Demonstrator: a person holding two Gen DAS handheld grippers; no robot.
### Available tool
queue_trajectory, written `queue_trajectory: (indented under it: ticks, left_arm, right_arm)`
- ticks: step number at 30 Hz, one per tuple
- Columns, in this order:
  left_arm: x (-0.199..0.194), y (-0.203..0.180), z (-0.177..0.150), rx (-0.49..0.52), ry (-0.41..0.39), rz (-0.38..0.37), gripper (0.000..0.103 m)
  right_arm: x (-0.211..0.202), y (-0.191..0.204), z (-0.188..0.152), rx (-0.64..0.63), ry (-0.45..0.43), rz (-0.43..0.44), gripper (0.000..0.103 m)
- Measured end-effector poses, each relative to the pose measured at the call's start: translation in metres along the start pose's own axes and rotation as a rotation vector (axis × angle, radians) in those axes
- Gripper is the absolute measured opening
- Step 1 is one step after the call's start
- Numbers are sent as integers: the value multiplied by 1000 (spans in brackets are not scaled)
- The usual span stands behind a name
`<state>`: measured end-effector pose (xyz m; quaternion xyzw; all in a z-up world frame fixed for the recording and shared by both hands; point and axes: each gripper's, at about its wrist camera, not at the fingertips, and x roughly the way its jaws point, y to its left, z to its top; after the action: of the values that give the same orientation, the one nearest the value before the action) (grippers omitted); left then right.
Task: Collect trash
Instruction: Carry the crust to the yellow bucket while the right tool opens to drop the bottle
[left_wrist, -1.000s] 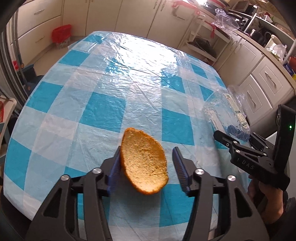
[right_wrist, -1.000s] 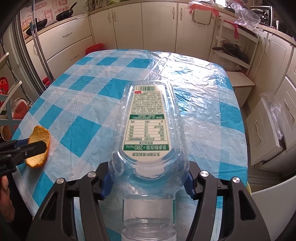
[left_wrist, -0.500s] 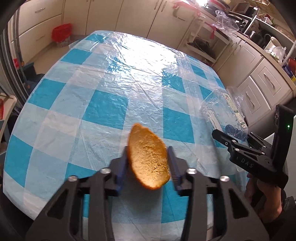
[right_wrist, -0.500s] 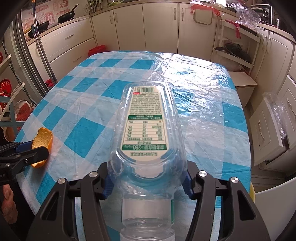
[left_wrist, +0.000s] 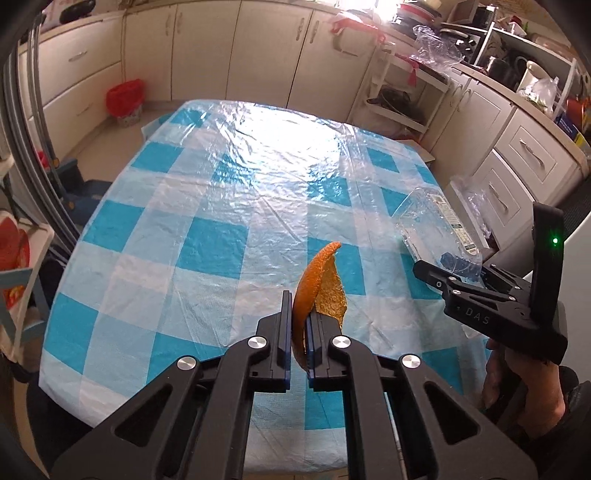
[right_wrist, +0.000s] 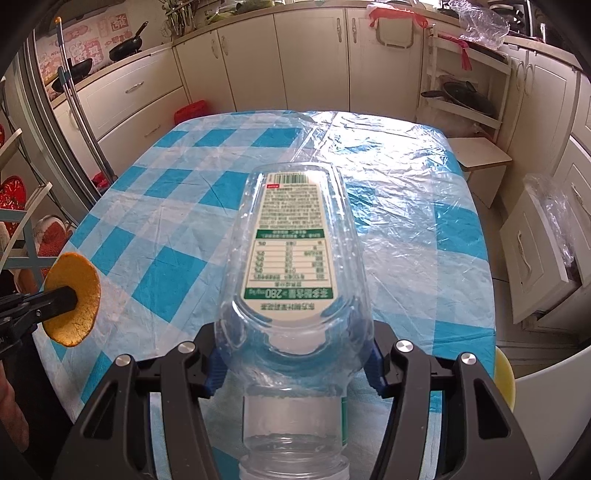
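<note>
My left gripper (left_wrist: 298, 317) is shut on an orange peel (left_wrist: 320, 280) and holds it edge-up above the near edge of the blue-checked table (left_wrist: 207, 229). The peel (right_wrist: 75, 299) and the left gripper (right_wrist: 55, 297) also show at the left of the right wrist view. My right gripper (right_wrist: 293, 363) is shut on a clear empty plastic bottle (right_wrist: 291, 258) with a green-and-white label, held above the table, mouth toward the camera. The left wrist view shows that bottle (left_wrist: 436, 225) and the right gripper (left_wrist: 450, 275) at the right.
A clear plastic sheet covers the tablecloth (right_wrist: 388, 206). Cream cabinets (left_wrist: 258, 48) line the back and right walls. A red bin (left_wrist: 125, 99) stands on the floor at the far left. A small stool (right_wrist: 480, 157) stands beyond the table's right corner. A yellow-rimmed white container (right_wrist: 508, 376) sits low right.
My left gripper has closed from open onto the orange peel and lifted it off the table, turning it edge-up. The right gripper keeps its hold on the bottle.
</note>
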<state>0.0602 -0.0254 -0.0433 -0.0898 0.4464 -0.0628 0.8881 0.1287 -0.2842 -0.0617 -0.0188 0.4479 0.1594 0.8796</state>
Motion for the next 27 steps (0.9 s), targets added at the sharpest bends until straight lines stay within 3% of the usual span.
queue_trajectory:
  ticks: [7,17,22,27]
  left_arm:
    - [-27,-27,6,99,-79,65,6]
    - [-31,-52,7,146,-97,79,6]
    - [-29,-65,9,163,-98,60,6]
    - [-23,-91,9,191,-92,-2,6]
  right_arm:
    - [-16,-3,-1,18,-35,20,57]
    - [-43,-19,-2,77,-109,49,57]
    - [-53,-32,-6,109,-128,32,57]
    - [-70,-71,-17,193,-155,-55,57]
